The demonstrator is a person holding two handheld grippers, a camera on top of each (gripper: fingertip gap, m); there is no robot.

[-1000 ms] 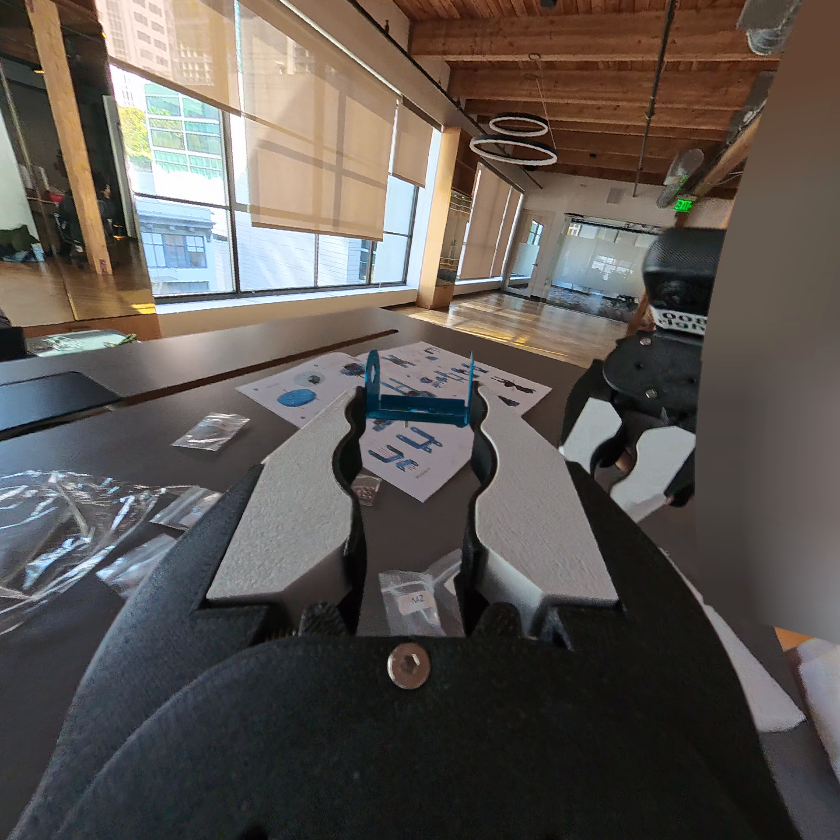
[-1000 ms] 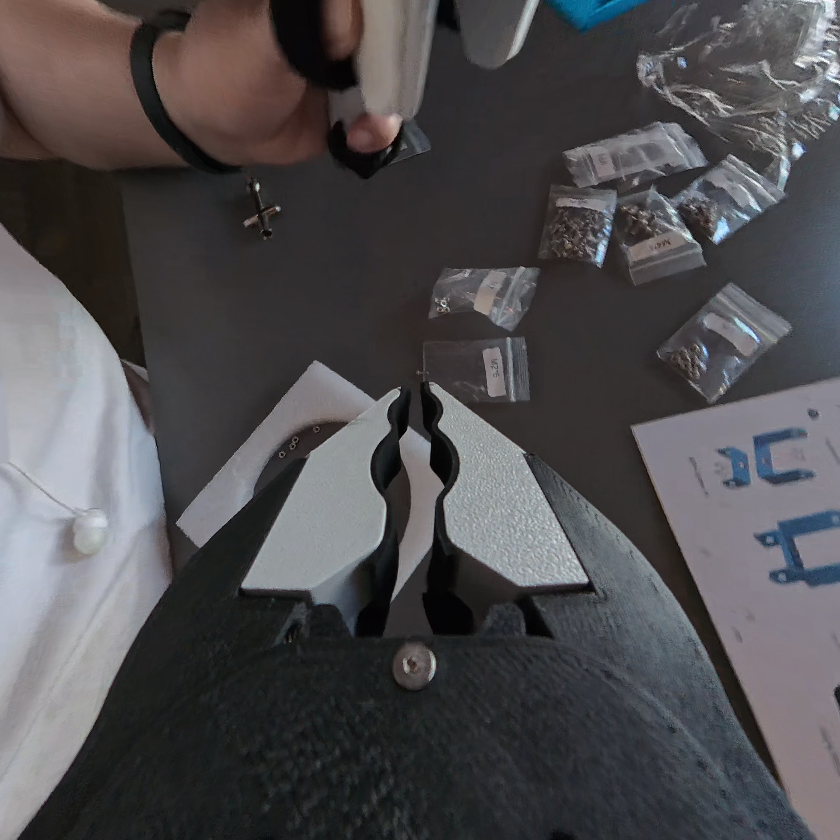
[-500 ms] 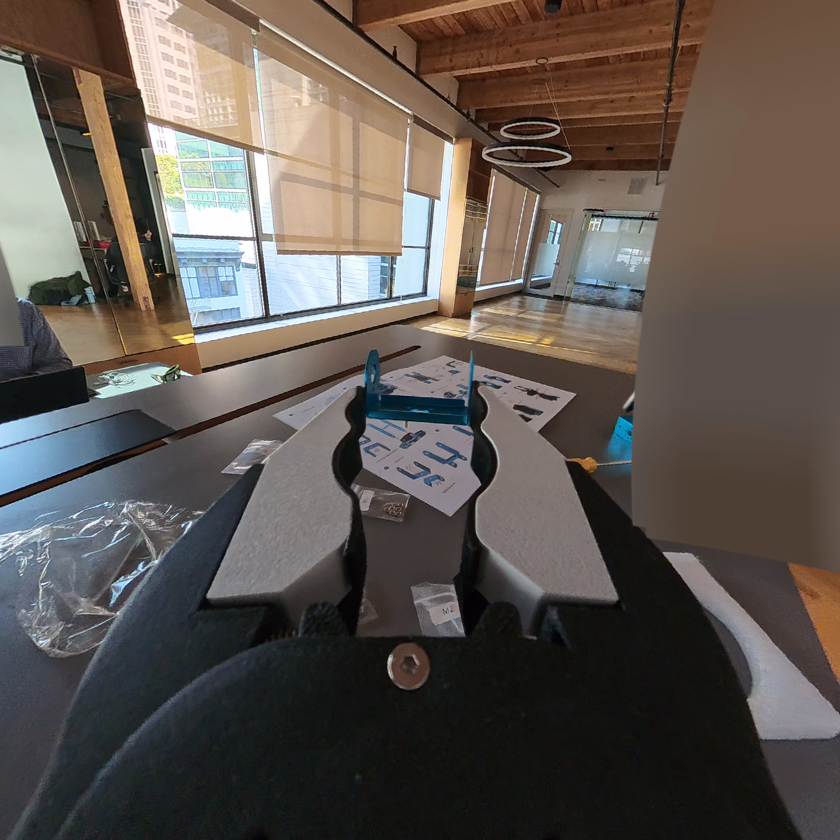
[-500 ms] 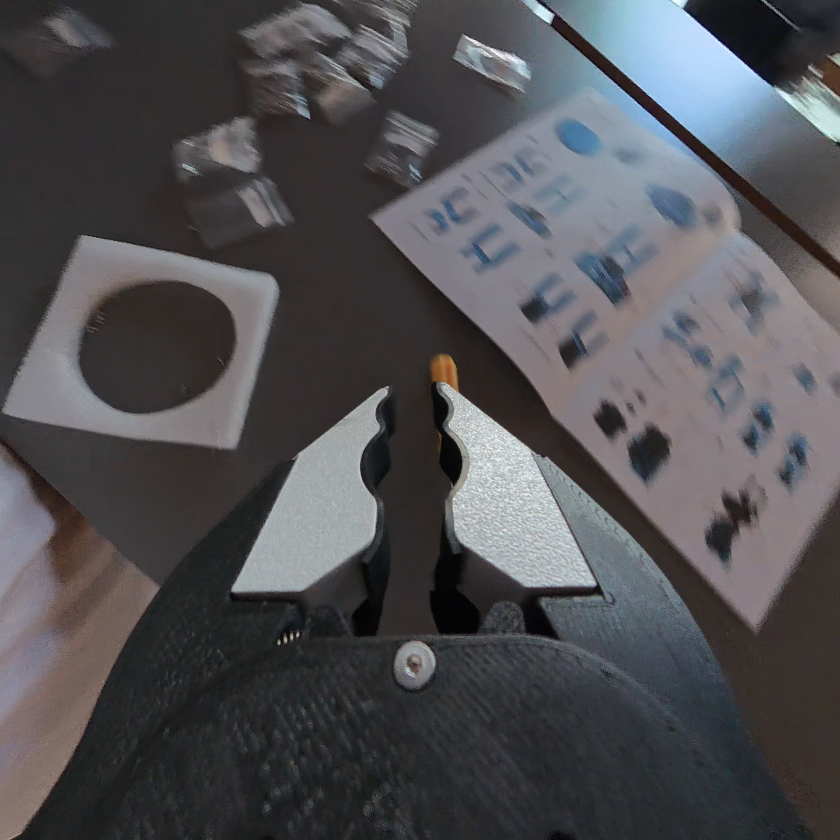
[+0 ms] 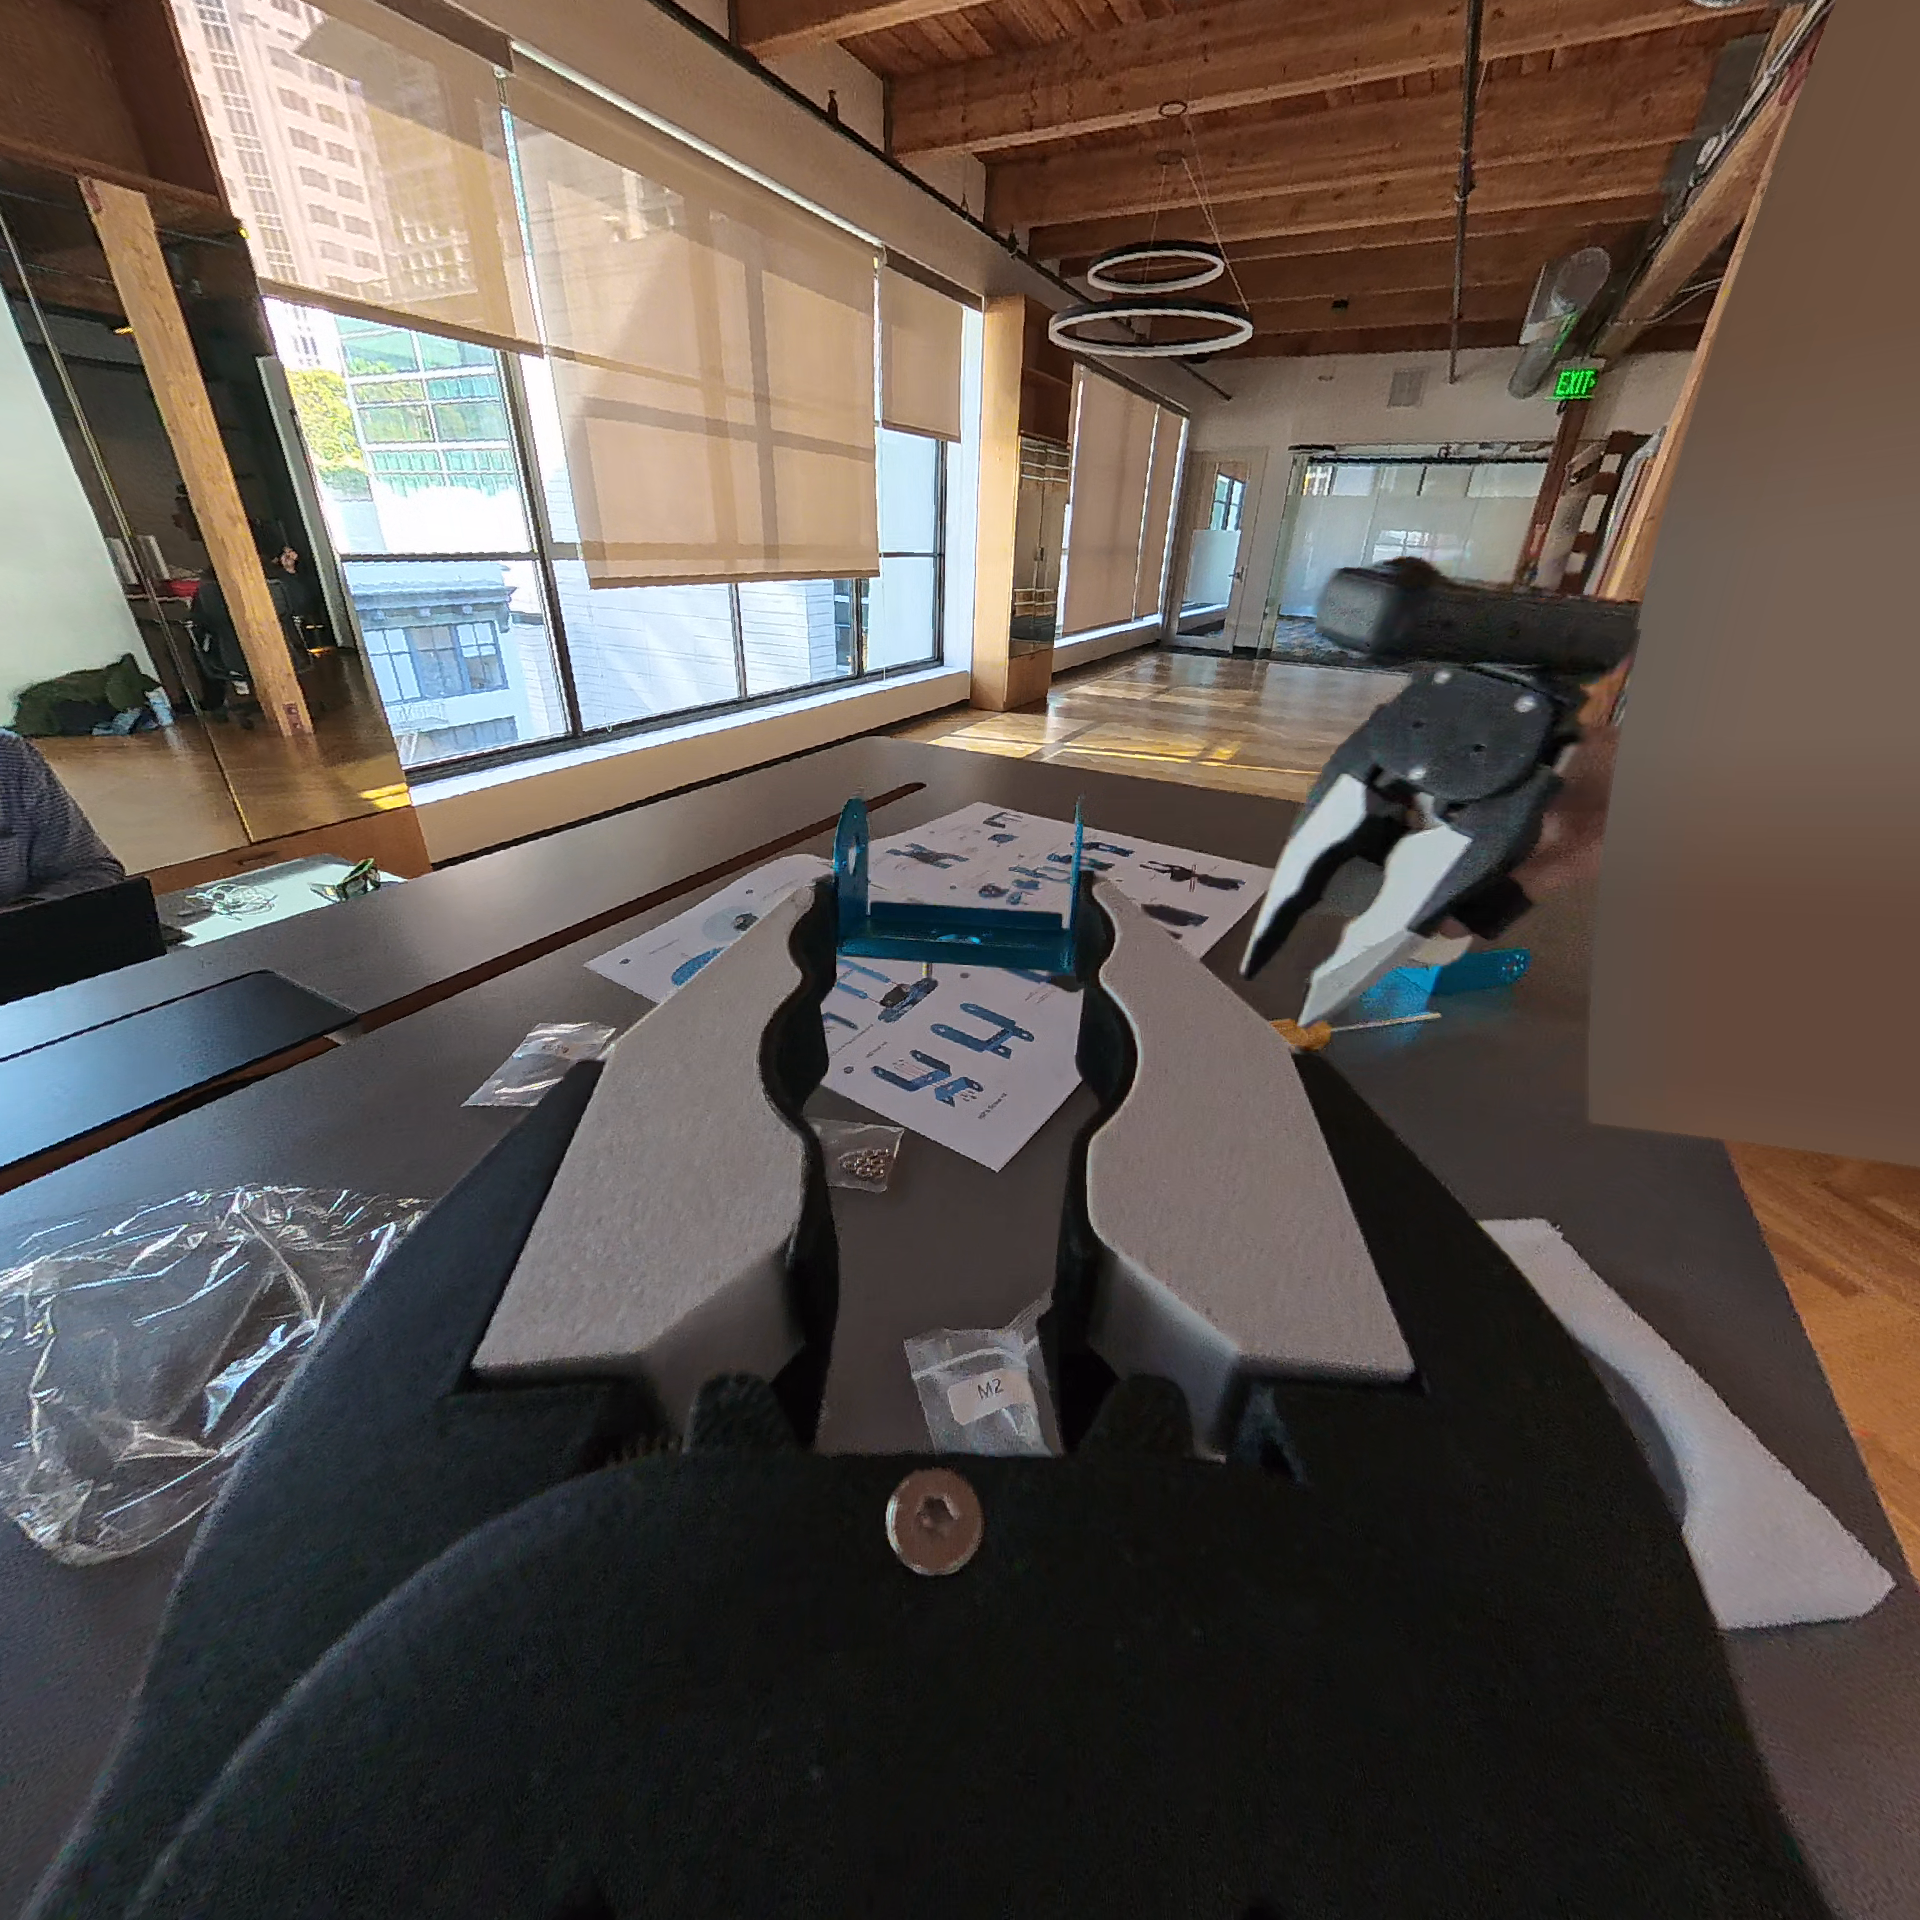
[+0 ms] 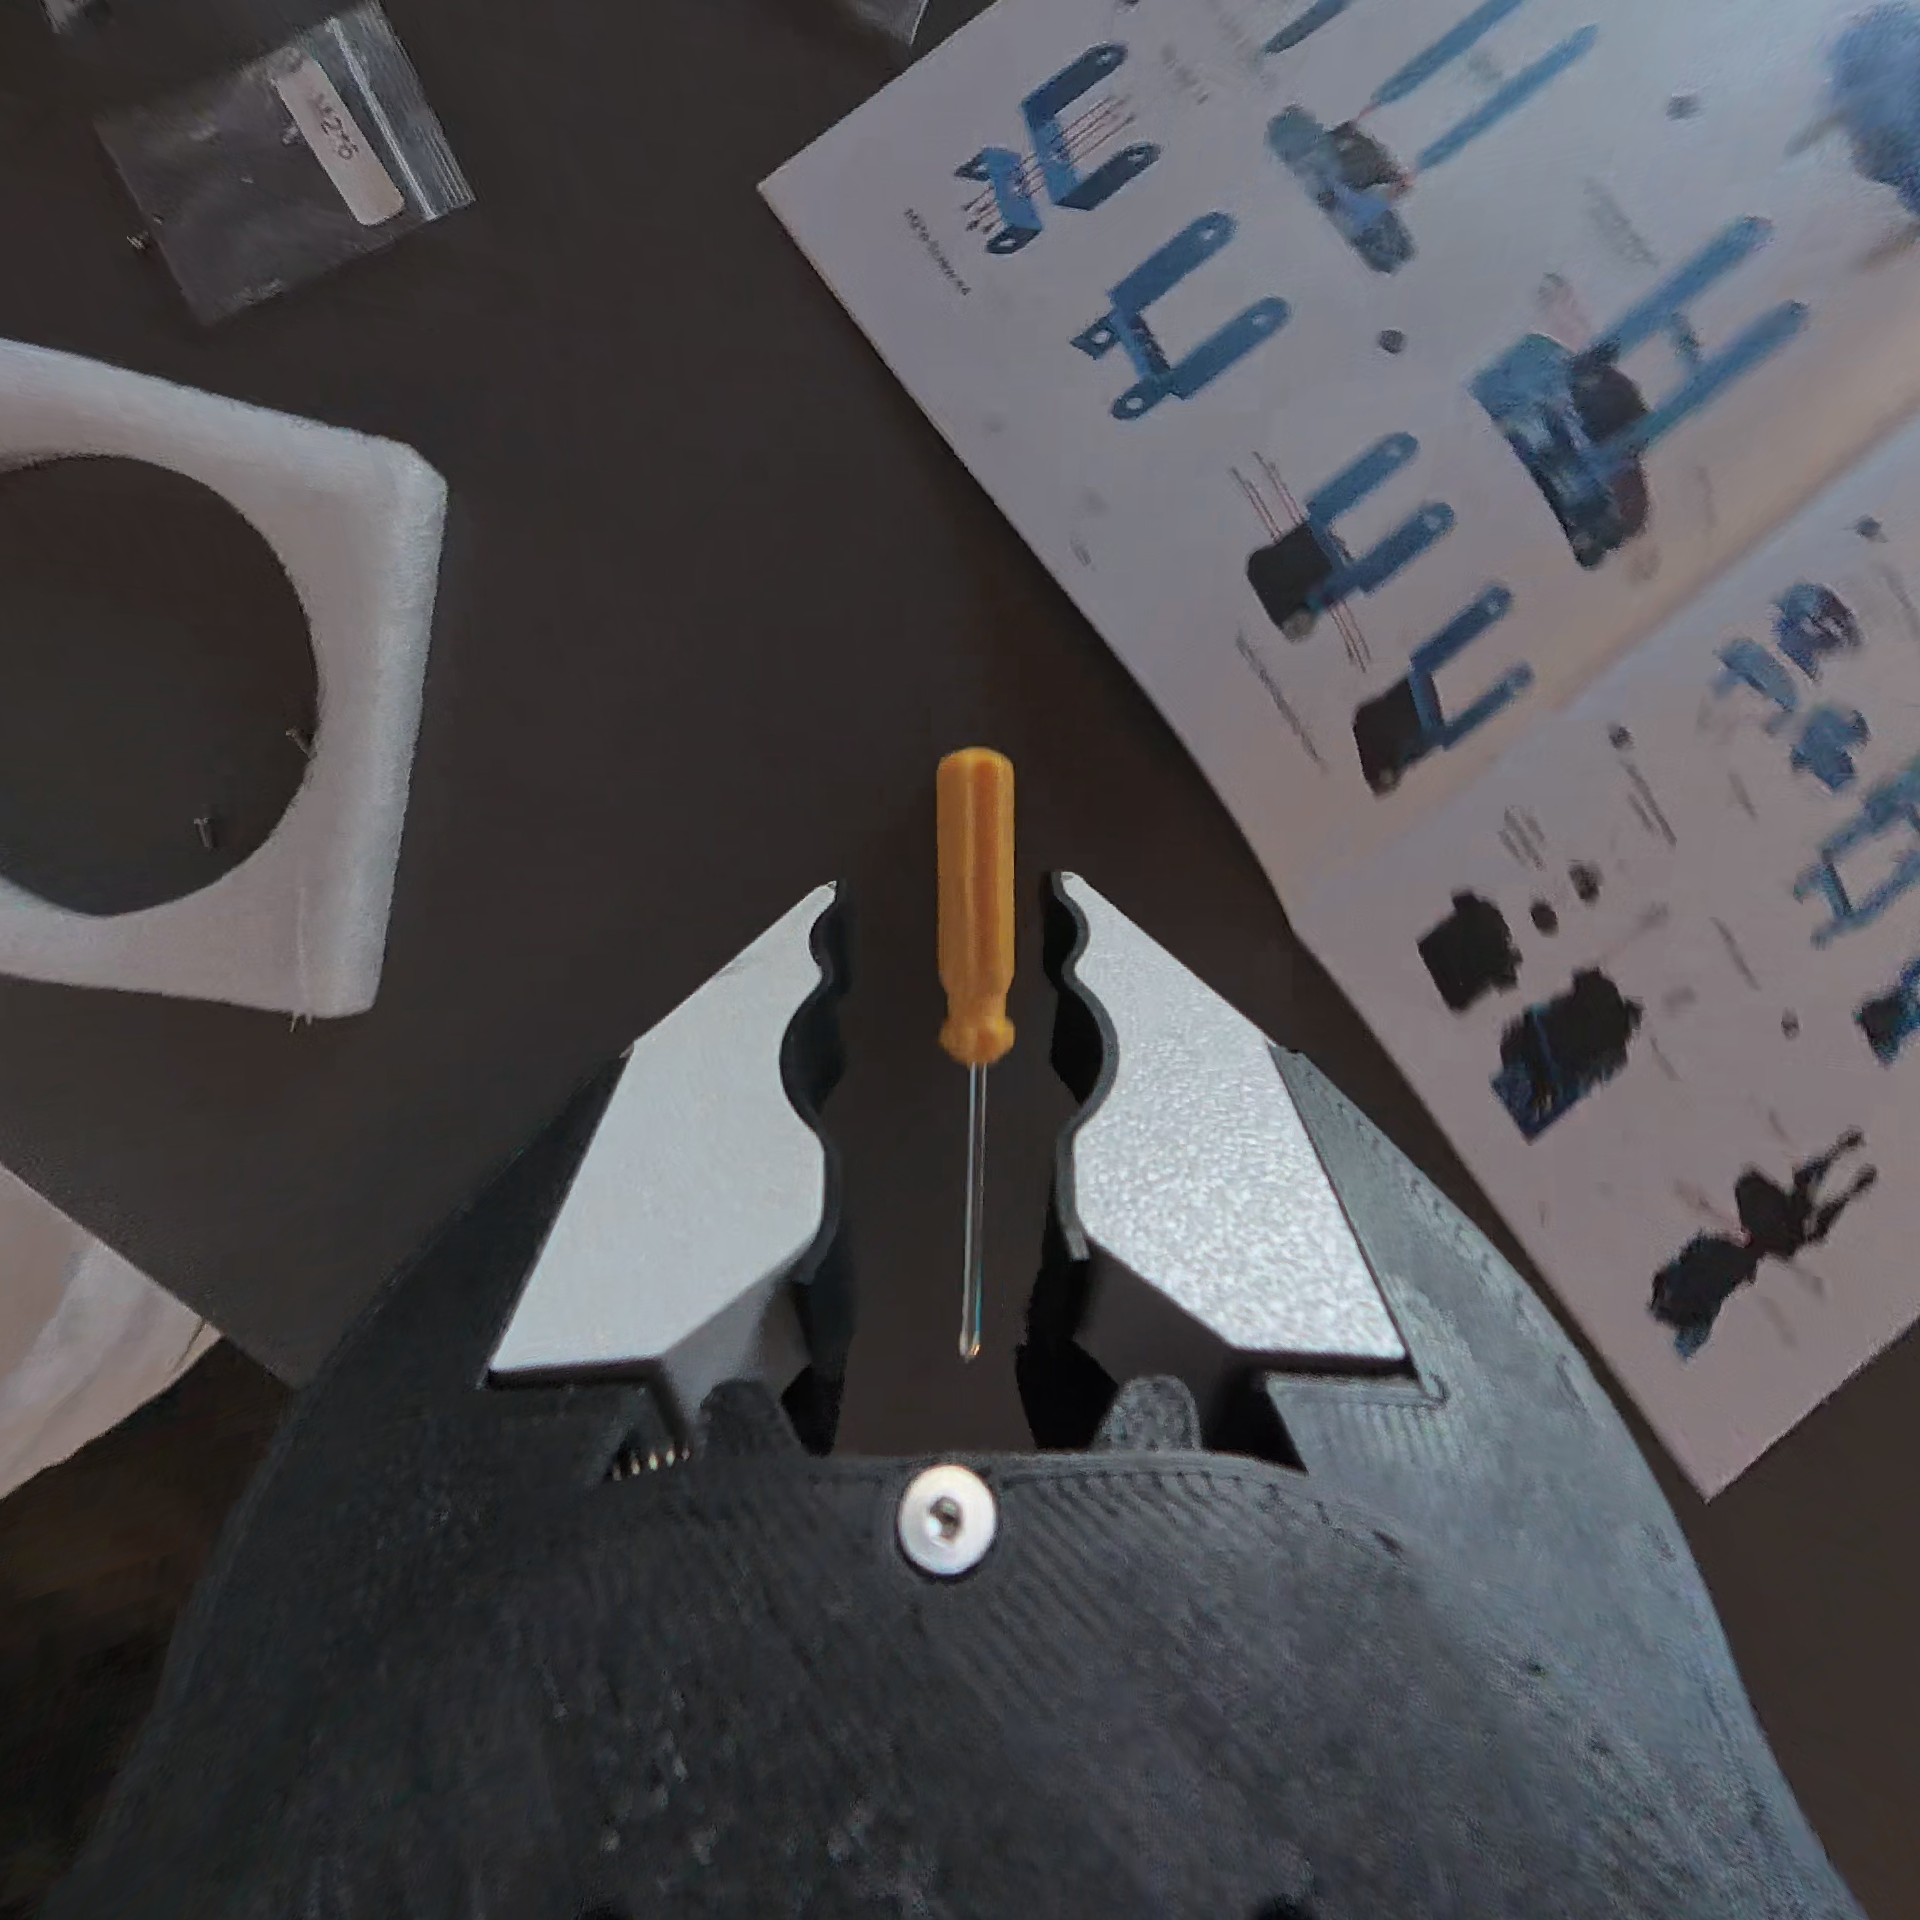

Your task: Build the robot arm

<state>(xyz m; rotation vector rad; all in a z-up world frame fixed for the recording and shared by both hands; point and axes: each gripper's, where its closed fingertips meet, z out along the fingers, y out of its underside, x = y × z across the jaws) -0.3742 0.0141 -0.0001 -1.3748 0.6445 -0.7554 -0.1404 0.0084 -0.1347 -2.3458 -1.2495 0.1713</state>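
While my left gripper (image 5: 956, 914) stayed clamped on the blue U-shaped bracket (image 5: 961, 920), pinching it at the very tips with its two upright ears standing above my fingers (image 5: 665, 1174), that hand sat well to the left of the small tool and was plainly the farther one. Beneath and ahead of it lay the printed instruction sheet (image 5: 935, 1039) on the dark surface (image 5: 312, 1122), with a small bag of hardware (image 5: 982, 1392) just under the gap.

My right gripper (image 6: 945, 894) hung spread apart and empty, pointing down. Directly between its fingers, but lower, on the surface and not touching either one, lay the orange-handled screwdriver (image 6: 974, 904). Its long axis ran straight along my fingers: handle out past the tips, thin shaft back toward my palm. A white foam square (image 6: 343, 727) lay off to my left, the sheet to my right.
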